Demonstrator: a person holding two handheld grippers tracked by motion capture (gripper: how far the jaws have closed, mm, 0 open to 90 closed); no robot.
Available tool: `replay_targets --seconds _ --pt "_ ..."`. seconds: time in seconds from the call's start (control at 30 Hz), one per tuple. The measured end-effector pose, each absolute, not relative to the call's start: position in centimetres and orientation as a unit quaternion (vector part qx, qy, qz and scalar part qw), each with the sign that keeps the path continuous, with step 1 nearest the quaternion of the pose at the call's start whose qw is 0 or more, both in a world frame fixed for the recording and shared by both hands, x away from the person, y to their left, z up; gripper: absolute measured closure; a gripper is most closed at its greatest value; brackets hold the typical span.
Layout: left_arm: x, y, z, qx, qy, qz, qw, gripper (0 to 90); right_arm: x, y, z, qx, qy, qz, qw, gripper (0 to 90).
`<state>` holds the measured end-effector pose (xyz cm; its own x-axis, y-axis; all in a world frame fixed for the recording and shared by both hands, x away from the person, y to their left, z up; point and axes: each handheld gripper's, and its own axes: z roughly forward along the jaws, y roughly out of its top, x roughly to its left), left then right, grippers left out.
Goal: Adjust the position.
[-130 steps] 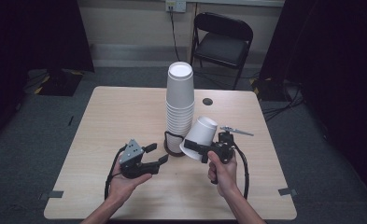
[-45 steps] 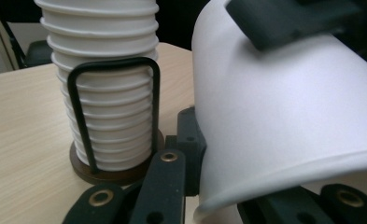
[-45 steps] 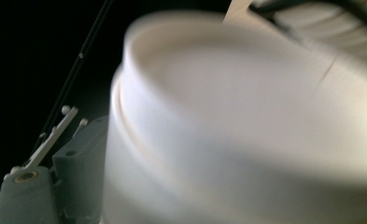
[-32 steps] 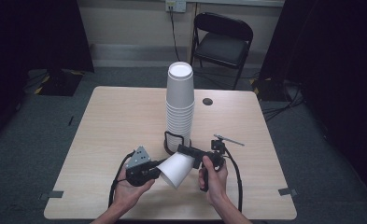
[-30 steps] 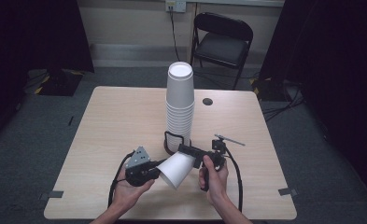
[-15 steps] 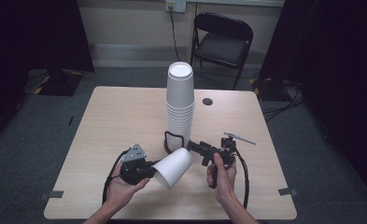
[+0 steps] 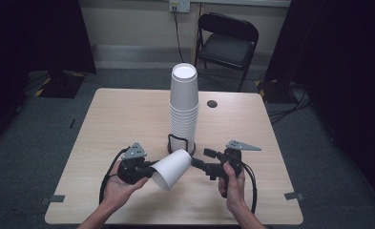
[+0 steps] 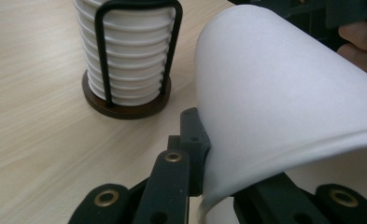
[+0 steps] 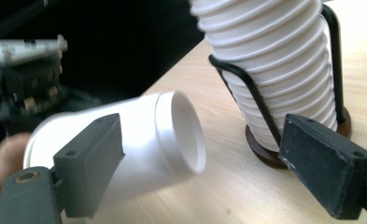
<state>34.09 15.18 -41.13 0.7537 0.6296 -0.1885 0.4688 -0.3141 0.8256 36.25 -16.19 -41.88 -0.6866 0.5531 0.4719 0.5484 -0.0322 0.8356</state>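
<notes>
Cup stack (image 7: 183,107) stood mid-table (image 7: 113,119) in holder (image 7: 181,144); single cup (image 7: 171,169) before it, near front edge, between both grippers.

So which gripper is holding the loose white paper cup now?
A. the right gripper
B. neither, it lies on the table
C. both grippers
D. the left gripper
D: the left gripper is shut on the rim of the loose white paper cup, while the right gripper stands open beside its base.

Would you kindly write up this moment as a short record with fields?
Held thing: white cup, lying sideways above the table
Left gripper: shut on the cup's rim
Right gripper: jaws open, near the cup's base, not pressing on it; they have just been opening
Cup stack: upright in a black wire holder
Background: black folding chair
</notes>
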Motion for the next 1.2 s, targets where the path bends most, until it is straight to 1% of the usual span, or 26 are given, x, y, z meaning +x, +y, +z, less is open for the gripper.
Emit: replay_targets --seconds 0.1,0.2,0.37,0.47,0.5,0.7,0.77,1.07,1.2 --pt "34.2 15.2 -41.0 0.820 0.334 0.083 0.458 86.0 35.7 -16.1 -41.7 0.368 0.711 0.598 0.049 13.2" --pt "34.3 15.2 -40.9 0.831 0.329 0.094 0.439 85.9 35.3 -15.8 -41.6 0.342 0.723 0.596 0.071 13.0" --pt "34.9 15.4 -40.5 0.833 0.343 0.085 0.425 85.9 34.7 -15.2 -42.2 0.303 0.748 0.581 0.108 12.9" --pt "35.2 15.5 -40.3 0.837 0.345 0.079 0.417 85.9 34.5 -15.0 -42.6 0.289 0.765 0.564 0.114 15.5" --pt "35.3 15.6 -40.2 0.840 0.344 0.079 0.412 85.9 34.3 -14.8 -42.7 0.281 0.773 0.555 0.125 16.3" --pt "35.6 15.6 -40.1 0.845 0.355 0.076 0.392 86.0 33.8 -13.9 -43.0 0.237 0.809 0.517 0.151 14.8" --pt "35.7 15.5 -40.1 0.848 0.358 0.067 0.385 86.0 33.8 -13.6 -43.0 0.222 0.819 0.503 0.161 14.6" --pt "36.4 14.7 -39.8 0.871 0.344 0.040 0.350 86.0 33.1 -12.2 -43.3 0.155 0.850 0.459 0.208 13.6" --pt "36.4 14.4 -39.6 0.871 0.346 0.047 0.345 86.1 32.8 -11.5 -43.3 0.128 0.857 0.446 0.224 13.9"
